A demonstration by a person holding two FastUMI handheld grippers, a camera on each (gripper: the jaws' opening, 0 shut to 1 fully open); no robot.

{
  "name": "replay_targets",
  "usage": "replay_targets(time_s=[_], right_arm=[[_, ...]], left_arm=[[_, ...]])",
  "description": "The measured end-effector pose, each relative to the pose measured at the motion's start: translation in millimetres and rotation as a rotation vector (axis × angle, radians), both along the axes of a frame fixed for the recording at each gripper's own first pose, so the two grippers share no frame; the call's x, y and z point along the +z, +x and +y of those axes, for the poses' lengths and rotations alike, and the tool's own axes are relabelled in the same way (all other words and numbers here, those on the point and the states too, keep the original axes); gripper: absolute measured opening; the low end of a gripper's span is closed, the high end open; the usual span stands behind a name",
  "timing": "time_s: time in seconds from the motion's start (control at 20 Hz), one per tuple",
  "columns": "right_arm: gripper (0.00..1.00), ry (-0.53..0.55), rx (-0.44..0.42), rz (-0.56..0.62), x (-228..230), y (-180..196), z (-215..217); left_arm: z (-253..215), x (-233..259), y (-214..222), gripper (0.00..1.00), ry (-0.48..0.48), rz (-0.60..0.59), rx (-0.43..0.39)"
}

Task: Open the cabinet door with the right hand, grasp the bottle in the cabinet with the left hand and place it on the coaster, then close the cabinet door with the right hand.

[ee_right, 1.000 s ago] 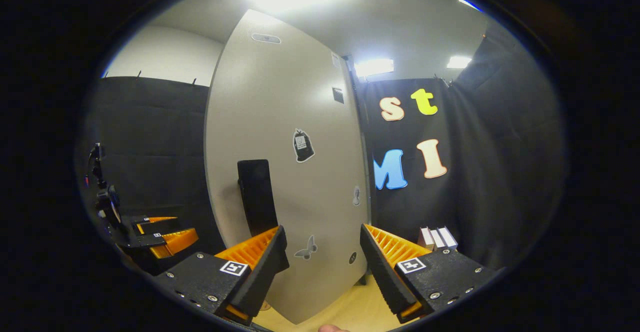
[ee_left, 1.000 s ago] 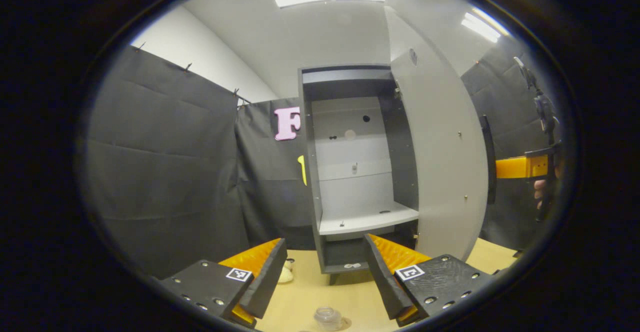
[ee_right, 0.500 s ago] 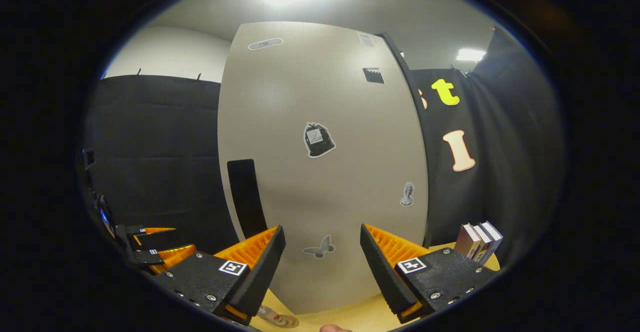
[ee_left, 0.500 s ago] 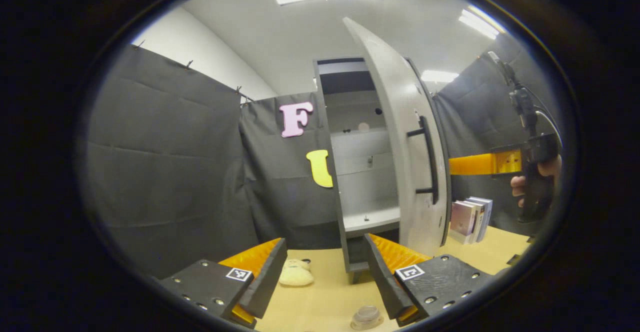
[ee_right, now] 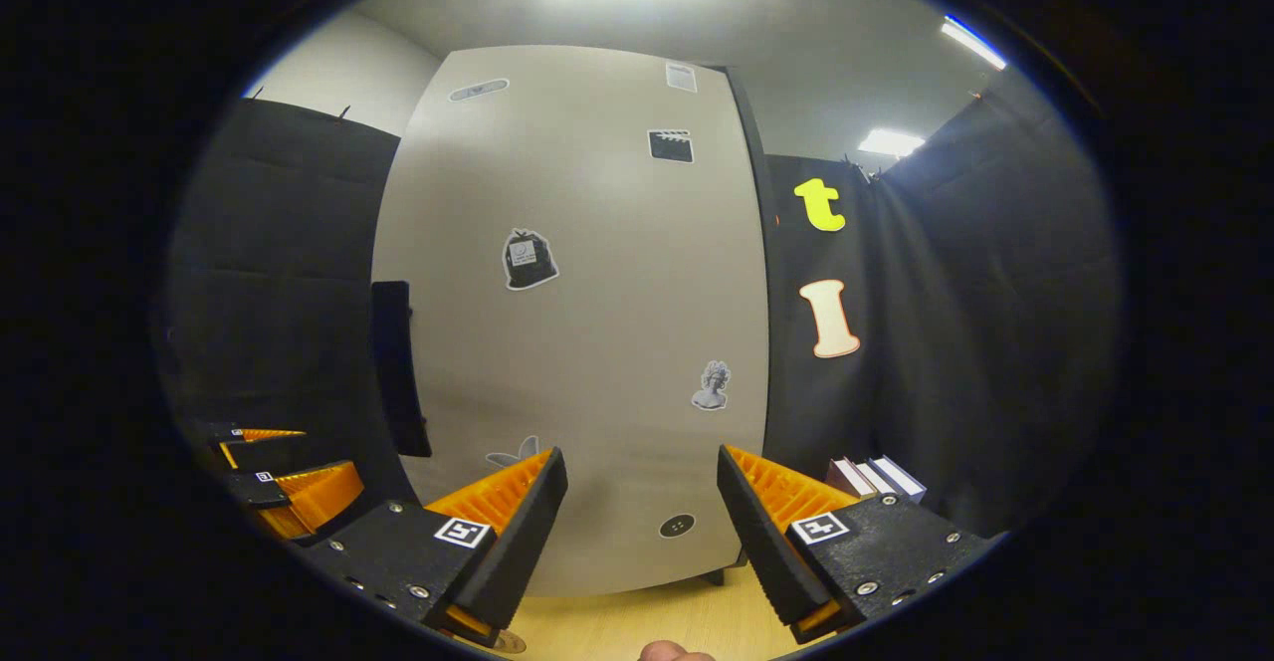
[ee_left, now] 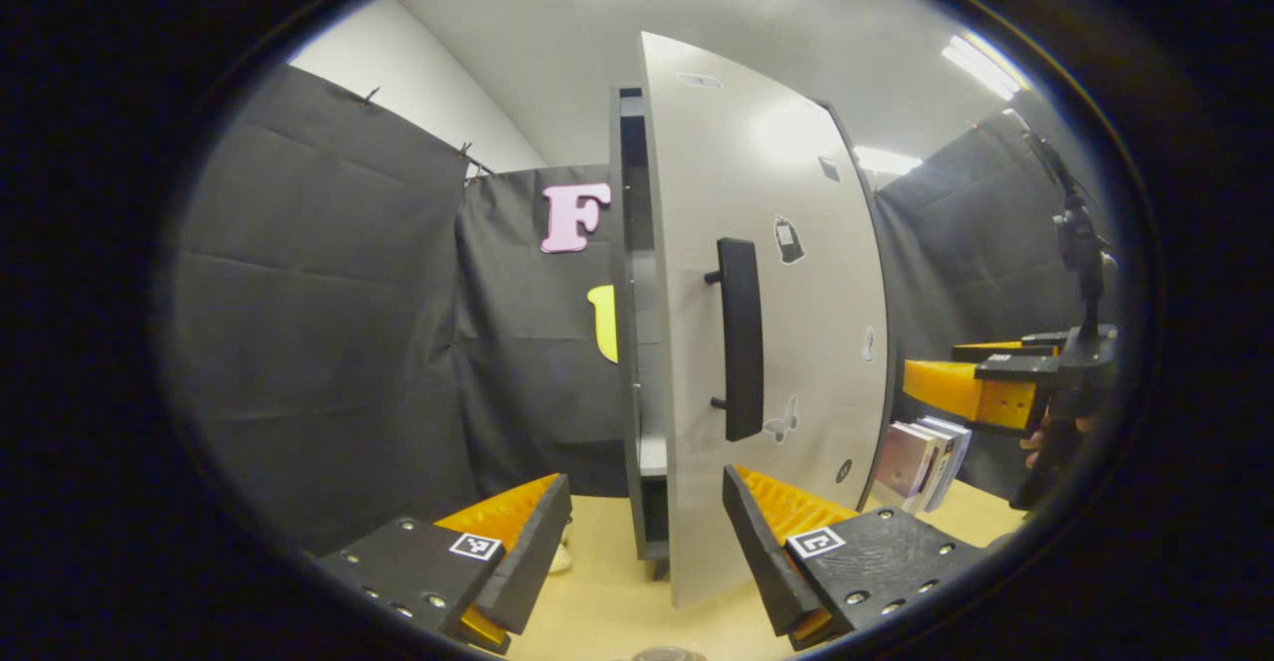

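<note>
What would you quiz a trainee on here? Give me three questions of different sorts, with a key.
1. True or false: the door is fully shut.
2. Right of the door stand: A books, B a kettle, C a lamp.
3. Fill in: the left gripper holds ____.

Key: 1 false, since a narrow gap shows along its handle side in the left gripper view. 2 A. 3 nothing; its fingers stand apart.
</note>
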State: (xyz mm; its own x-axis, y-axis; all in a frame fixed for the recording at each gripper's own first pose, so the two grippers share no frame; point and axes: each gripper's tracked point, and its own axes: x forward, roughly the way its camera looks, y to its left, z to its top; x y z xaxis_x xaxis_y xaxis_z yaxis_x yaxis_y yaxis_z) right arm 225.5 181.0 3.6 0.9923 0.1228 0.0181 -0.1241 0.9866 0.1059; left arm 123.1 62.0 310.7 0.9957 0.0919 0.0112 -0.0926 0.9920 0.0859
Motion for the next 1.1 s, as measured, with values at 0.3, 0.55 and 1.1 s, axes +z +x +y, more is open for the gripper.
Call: replay_targets(time_s=[0.3,0.55,1.1], right_arm=[[0.94,-0.083,-0.003,-0.084,7,20,8],[0.94,-0.088,0.060,-0.098,-9,25,20],[0.94,-0.074,0.067,-0.067,-10,19,34]], left_arm=[[-49,-11,37,0.88,-0.036,0.046,-0.052],[-59,-18,43,0.88,-0.022,0.038,-0.017],[-60,-4,35,0.88,-0.006,0.000,-0.021]])
